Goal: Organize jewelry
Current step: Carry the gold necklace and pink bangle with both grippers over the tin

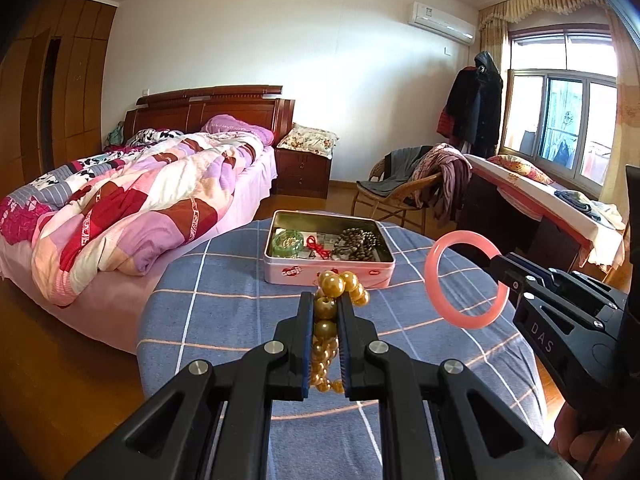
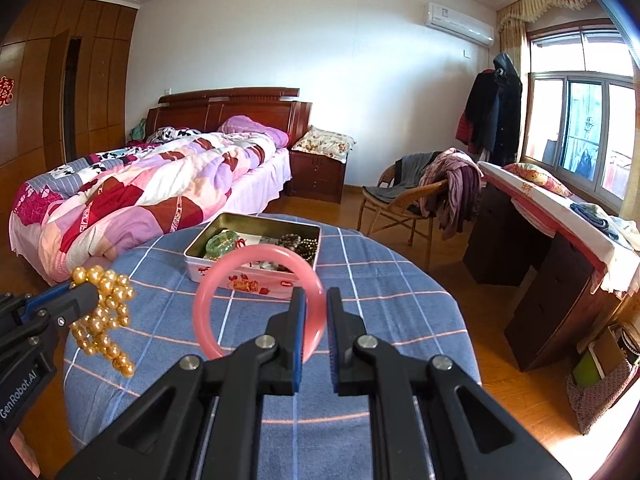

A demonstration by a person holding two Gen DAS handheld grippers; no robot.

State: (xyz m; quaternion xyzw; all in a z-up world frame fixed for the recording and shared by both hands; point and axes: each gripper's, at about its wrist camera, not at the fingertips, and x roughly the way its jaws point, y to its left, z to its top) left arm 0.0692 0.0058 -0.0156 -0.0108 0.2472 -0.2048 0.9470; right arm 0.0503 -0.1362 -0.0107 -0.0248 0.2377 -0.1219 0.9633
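My left gripper [image 1: 325, 300] is shut on a string of golden beads [image 1: 325, 330], which bunches above the fingertips and hangs below them; from the right wrist view the beads [image 2: 105, 320] dangle at the left. My right gripper [image 2: 316, 294] is shut on the rim of a pink bangle [image 2: 208, 300], held upright above the table; the left wrist view shows the bangle [image 1: 432, 276] at the right. Beyond both stands an open pink tin [image 1: 320, 276] [image 2: 224, 276] holding a green bracelet [image 1: 286, 242], red cord and dark beads [image 1: 358, 242].
A round table with a blue checked cloth [image 1: 224, 320] lies beneath both grippers. A bed with a patchwork quilt [image 1: 132, 204] stands to the left, a wicker chair with clothes [image 1: 404, 192] behind, and a dark desk [image 2: 532, 264] by the window at the right.
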